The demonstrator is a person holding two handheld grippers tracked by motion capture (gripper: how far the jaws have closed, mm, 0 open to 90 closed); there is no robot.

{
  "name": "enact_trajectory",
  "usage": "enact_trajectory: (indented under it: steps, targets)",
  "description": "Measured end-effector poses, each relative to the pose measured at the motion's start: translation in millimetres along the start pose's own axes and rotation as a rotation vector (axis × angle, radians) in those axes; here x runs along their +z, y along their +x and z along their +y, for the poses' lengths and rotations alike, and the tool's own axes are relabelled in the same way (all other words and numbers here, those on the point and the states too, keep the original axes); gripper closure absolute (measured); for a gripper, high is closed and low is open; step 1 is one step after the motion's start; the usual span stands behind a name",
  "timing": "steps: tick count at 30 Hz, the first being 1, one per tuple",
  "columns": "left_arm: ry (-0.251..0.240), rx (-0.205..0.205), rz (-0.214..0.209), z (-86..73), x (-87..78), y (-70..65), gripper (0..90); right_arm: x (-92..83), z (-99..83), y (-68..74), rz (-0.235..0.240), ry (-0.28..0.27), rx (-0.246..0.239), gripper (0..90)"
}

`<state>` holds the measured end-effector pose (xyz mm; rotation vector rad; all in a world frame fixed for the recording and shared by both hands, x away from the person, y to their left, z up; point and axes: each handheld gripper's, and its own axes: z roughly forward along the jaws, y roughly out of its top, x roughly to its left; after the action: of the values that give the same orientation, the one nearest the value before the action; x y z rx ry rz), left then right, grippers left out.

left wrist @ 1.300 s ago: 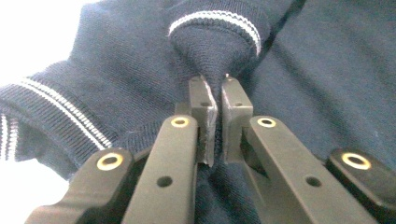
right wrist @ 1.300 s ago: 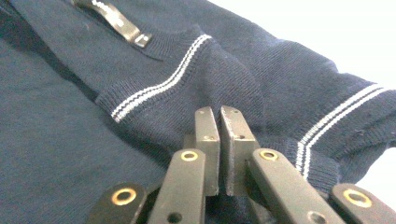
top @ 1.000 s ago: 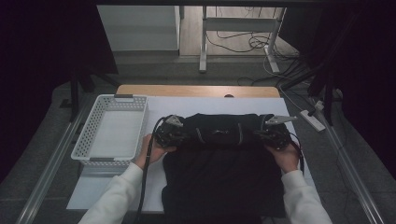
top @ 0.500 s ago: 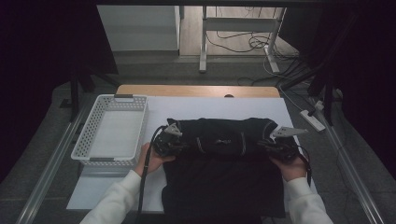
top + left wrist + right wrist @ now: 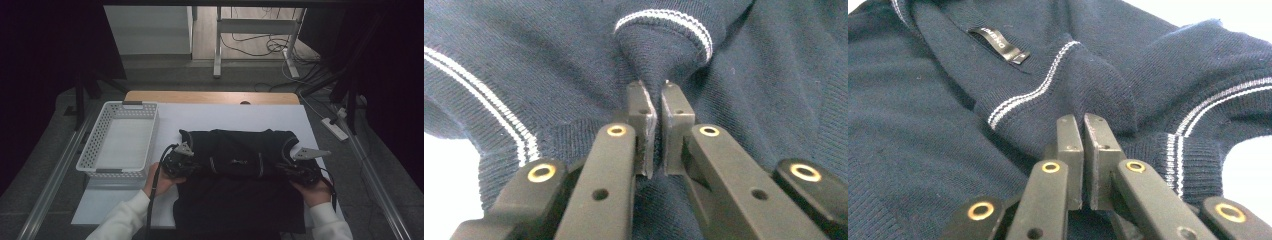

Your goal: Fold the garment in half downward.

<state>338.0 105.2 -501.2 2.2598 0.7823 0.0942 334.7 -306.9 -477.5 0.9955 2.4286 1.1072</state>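
Here sweater [image 5: 235,160] pinched between both grippers' fingers [image 5: 640,107].

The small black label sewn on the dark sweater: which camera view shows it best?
The right gripper view: the label lies flat and near on the sweater, beyond the shut right claw, though its lettering is too small to read. The high view gives a faint pale mark mid-garment; whether that is the label I cannot tell. The left gripper view shows knit and white stripes.

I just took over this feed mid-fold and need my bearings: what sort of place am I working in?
Most likely a lab or workshop recording station, not a home. A white-covered table holds the dark knit sweater and a white plastic basket, metal rails run along both sides, and loose cables and a power strip lie on the floor behind.
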Motion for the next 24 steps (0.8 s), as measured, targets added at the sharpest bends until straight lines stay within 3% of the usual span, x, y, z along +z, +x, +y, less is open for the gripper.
enact_trajectory:
  steps: [8, 15, 24]
  targets:
    - [-0.001, 0.008, -0.011, -2.8, -3.4, -5.8, 84.4, -2.0, -4.6, -0.7, 0.010, 0.009, 0.004, 86.2]
    - [-0.010, 0.002, -0.030, -13.8, -9.4, -14.8, 84.4, -16.1, -9.5, 14.8, 0.024, 0.002, -0.016, 86.2]
    - [0.000, 0.009, -0.052, -21.4, -12.0, -27.2, 84.3, -23.0, -28.3, 24.0, 0.049, 0.042, -0.007, 86.2]
